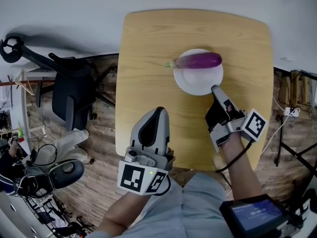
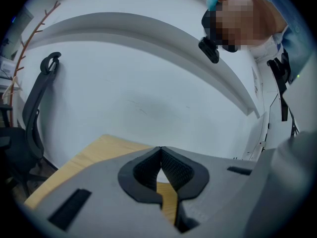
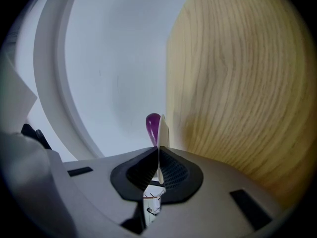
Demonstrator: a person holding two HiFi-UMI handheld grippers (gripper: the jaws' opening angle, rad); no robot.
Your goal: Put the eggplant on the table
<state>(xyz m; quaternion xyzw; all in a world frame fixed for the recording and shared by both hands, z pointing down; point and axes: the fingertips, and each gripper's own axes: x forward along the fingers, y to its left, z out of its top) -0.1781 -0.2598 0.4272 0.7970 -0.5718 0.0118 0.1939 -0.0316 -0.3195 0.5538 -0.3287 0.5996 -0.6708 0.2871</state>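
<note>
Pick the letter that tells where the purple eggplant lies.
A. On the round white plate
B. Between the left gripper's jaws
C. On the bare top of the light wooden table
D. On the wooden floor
A: the purple eggplant lies across the far part of the round white plate, which stands on the light wooden table.

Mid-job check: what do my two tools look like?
Both the left tool and the right tool are light grey shells tapering to black ribbed pads. Each carries a white cube with black square markers. A black cable loops back from the right tool.
</note>
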